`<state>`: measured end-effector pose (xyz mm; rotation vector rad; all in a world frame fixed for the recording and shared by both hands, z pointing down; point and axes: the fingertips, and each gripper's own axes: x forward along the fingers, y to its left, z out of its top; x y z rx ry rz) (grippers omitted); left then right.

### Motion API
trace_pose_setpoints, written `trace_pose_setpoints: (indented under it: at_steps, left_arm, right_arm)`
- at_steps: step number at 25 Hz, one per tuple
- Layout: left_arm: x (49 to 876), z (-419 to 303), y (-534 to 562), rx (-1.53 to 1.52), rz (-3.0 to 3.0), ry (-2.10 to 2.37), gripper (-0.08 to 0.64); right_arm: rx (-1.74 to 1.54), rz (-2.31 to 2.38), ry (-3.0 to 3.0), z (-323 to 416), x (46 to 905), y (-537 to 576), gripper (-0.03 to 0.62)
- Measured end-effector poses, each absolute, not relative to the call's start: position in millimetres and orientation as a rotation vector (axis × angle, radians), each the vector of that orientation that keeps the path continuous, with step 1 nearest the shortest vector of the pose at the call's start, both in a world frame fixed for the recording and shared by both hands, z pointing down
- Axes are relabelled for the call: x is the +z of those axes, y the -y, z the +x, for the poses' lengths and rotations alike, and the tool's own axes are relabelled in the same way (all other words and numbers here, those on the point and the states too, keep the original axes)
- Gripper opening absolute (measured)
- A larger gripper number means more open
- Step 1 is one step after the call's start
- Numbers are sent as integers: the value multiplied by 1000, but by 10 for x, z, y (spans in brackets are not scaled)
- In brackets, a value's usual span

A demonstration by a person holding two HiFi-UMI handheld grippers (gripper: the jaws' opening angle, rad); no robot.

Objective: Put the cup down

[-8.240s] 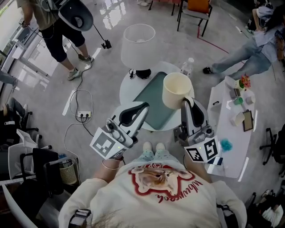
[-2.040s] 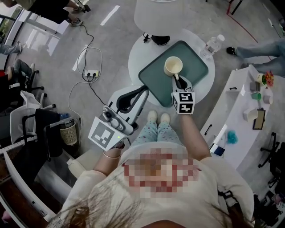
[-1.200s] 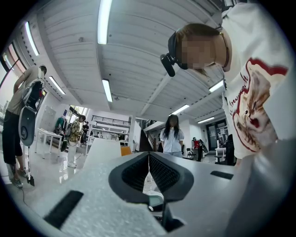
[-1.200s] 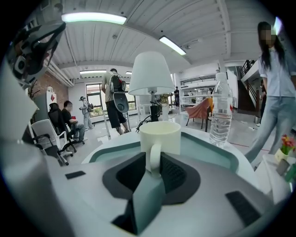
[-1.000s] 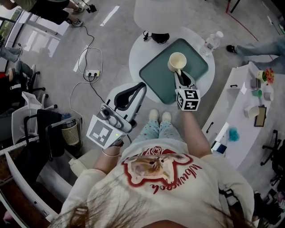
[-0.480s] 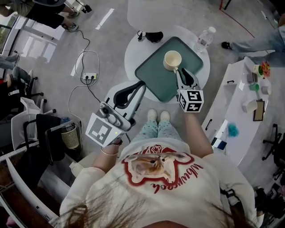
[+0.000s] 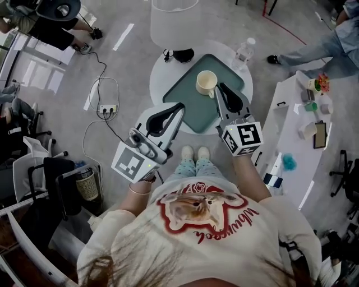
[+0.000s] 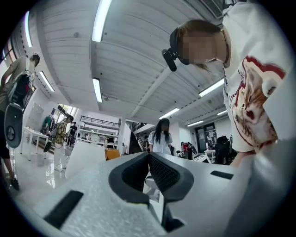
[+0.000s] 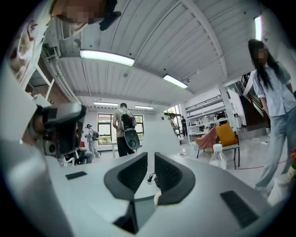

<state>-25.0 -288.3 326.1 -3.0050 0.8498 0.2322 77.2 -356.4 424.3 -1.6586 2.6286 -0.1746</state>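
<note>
The cream cup [image 7: 206, 83] stands upright on the green tray [image 7: 190, 109], near the tray's far right part, with nothing holding it. My right gripper [image 7: 220, 86] hovers just right of and nearer than the cup, apart from it. Its jaws are parted by a narrow gap with nothing between them, as the right gripper view [image 9: 151, 159] shows. A sliver of the cup [image 9: 157, 199] shows below them. My left gripper [image 7: 180, 105] hangs over the round table's near edge. In its own view, the left gripper [image 8: 148, 155] has its jaws touching and empty.
The tray lies on a small round white table [image 7: 160, 84]. A lamp [image 7: 175, 17] and a water bottle [image 7: 243, 51] stand at its far side. A long white table [image 7: 291, 129] with small items is at the right. Cables and a power strip [image 7: 108, 107] lie on the floor at the left.
The right gripper carried the cup down onto the tray, let go of it, and has drawn back toward me and upward. The left gripper has stayed shut and nearly still.
</note>
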Motion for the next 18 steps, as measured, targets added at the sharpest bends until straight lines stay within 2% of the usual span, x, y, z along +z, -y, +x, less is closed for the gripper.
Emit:
trace_pose_setpoints:
  at_steps: [8,18]
  left_arm:
    - [3015,-127,2886,291,-2981,-762,17]
    - [2939,-20,2817,316,-3001,-622,17]
  right_arm:
    - [-27,-1514,-2652,589,3375,3250,38]
    - [-71,-1382,-2621,476,3032,3132,28]
